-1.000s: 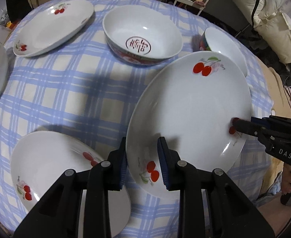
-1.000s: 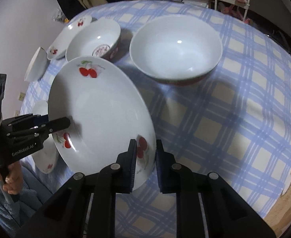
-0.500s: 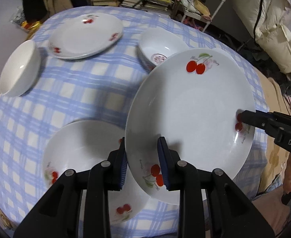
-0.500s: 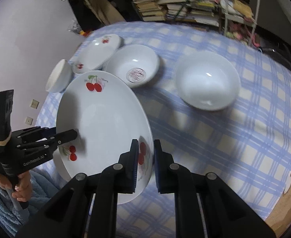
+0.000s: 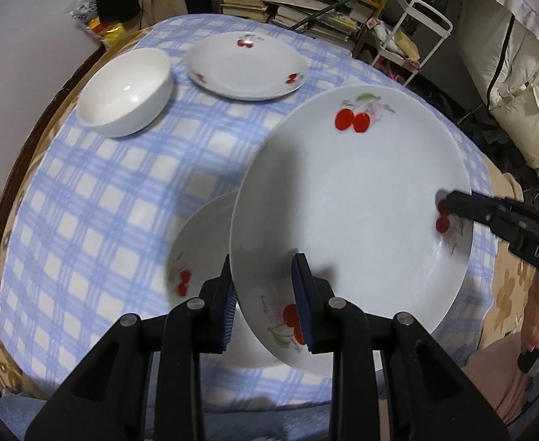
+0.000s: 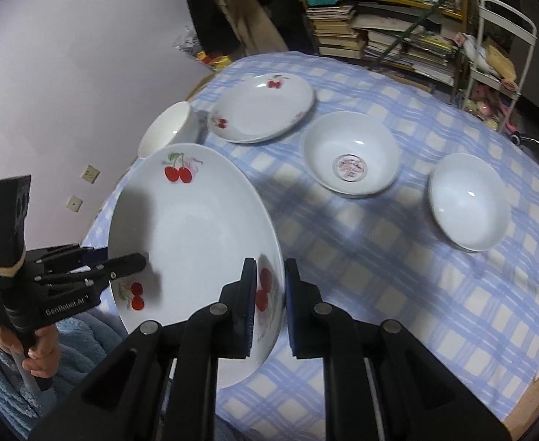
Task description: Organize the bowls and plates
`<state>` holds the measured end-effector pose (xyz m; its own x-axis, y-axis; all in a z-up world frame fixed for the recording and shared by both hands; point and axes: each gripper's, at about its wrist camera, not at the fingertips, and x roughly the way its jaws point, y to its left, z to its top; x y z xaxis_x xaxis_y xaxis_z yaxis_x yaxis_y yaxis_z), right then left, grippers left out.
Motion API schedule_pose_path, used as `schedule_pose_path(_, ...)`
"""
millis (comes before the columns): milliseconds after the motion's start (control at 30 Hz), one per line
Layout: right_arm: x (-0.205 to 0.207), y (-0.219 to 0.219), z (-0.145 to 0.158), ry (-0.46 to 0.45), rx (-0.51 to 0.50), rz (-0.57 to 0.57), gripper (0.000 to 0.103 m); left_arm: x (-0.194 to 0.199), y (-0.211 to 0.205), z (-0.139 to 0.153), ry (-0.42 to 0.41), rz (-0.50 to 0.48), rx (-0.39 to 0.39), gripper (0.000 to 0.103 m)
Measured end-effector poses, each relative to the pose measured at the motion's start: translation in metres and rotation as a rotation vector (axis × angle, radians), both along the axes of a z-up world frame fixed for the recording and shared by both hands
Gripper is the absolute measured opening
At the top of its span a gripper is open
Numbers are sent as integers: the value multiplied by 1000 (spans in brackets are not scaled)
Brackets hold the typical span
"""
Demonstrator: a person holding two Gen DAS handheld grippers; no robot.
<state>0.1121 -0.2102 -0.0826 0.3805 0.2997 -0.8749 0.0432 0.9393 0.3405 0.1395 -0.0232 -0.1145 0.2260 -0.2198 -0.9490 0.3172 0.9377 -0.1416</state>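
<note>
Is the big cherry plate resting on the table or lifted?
Lifted: both the left gripper and right gripper clamp the cherry plate, tilted above another plate.

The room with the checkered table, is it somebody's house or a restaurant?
Most likely somebody's house. The table has a homely blue checked cloth, stacks of books crowd a shelf behind it, and a white cart holds odds and ends. The cherry plate looks like everyday family ware.

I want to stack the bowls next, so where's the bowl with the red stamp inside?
In the right wrist view, the red-stamped bowl sits on the checked tablecloth, between the far cherry plate and the plain white bowl.
</note>
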Motion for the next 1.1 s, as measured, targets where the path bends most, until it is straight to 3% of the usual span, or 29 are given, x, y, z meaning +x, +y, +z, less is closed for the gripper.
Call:
schedule_pose_path(300, 6, 36, -32, 42, 1, 37, 16, -6, 39, -33, 46, 69, -8, 28)
schedule_pose_path(733, 7, 51, -76, 93, 19, 9, 16, -4, 54, -77, 122, 108, 16, 28)
schedule_pose_path(1100, 11, 55, -103, 136, 5, 11, 17, 2, 58, -84, 136, 131, -7, 28)
